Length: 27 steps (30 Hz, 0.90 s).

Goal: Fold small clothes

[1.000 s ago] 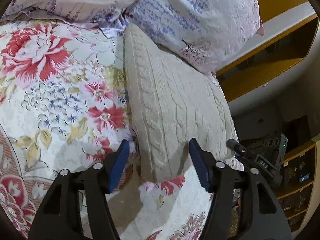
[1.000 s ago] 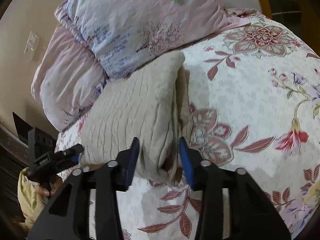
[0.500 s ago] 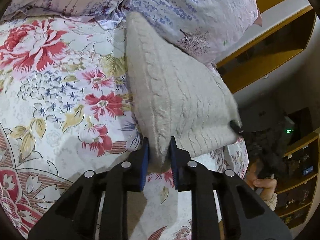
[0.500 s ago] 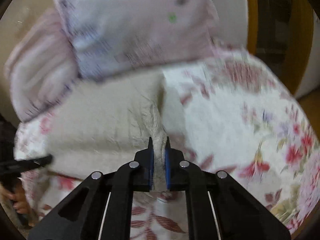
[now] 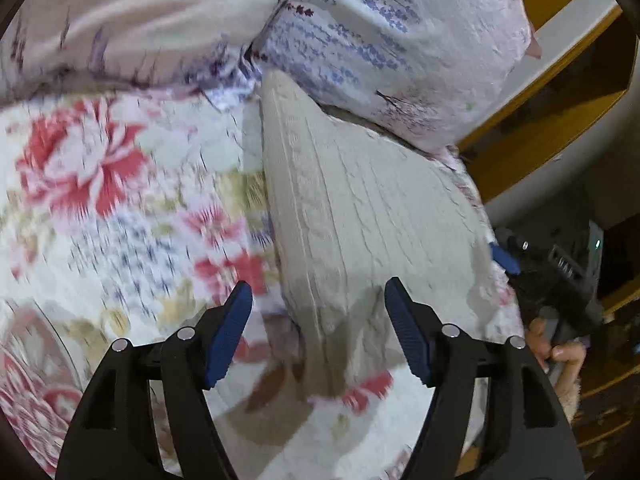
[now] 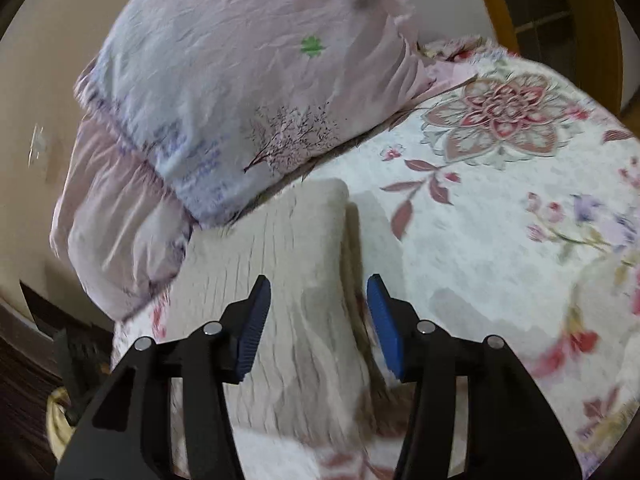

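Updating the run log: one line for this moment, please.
sweater: folded, on bedspread, far end against pillow | left tongs: just opened, released | right tongs: just opened, released

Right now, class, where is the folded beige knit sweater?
The beige knit sweater lies on the floral bedspread, its far end against the pillow, just ahead of both open grippers.

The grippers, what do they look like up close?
Both match: the left gripper and right gripper have black angular frames with cut-out openings, silver round pivot bolts and blue ribbed pads. No cables show. A fuzzy cream cuff shows at one wrist.
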Each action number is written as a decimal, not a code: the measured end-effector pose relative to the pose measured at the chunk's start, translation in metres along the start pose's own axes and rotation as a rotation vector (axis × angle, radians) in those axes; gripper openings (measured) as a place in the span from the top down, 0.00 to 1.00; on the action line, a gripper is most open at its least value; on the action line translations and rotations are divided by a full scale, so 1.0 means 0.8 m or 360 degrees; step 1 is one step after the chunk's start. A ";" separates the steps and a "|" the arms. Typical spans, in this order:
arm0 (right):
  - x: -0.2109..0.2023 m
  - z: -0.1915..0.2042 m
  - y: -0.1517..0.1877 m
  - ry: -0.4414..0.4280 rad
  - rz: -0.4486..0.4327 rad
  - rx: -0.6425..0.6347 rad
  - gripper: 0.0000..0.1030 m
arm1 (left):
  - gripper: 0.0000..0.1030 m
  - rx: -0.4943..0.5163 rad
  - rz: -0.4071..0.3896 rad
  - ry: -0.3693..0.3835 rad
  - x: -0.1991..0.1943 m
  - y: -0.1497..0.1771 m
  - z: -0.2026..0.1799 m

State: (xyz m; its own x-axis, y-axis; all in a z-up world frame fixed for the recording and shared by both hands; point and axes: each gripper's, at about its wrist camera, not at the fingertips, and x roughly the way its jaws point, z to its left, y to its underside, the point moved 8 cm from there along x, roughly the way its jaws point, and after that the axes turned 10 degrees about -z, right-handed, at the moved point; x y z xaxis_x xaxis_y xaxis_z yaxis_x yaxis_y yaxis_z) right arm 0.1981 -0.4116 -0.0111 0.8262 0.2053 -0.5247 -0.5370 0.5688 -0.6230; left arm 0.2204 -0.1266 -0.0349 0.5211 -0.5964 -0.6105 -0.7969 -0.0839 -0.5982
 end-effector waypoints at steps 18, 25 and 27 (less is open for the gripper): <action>0.067 -0.010 -0.009 0.0313 -0.0015 -0.0203 0.92 | 0.22 0.0103 0.0015 -0.0116 0.040 -0.013 -0.007; 0.059 -0.015 -0.008 0.0406 -0.0058 -0.0278 0.61 | 0.22 0.0055 0.0027 -0.0084 0.041 -0.010 -0.003; 0.037 -0.006 -0.010 0.0393 -0.0134 -0.0300 0.60 | 0.22 0.0021 0.0038 -0.0065 0.039 -0.008 0.001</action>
State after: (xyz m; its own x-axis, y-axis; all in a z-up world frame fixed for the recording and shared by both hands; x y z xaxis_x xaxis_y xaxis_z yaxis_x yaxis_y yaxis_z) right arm 0.2265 -0.4141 -0.0245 0.8152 -0.0489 -0.5771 -0.5094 0.4135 -0.7546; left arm 0.2421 -0.1445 -0.0503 0.5144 -0.5648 -0.6453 -0.8053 -0.0596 -0.5899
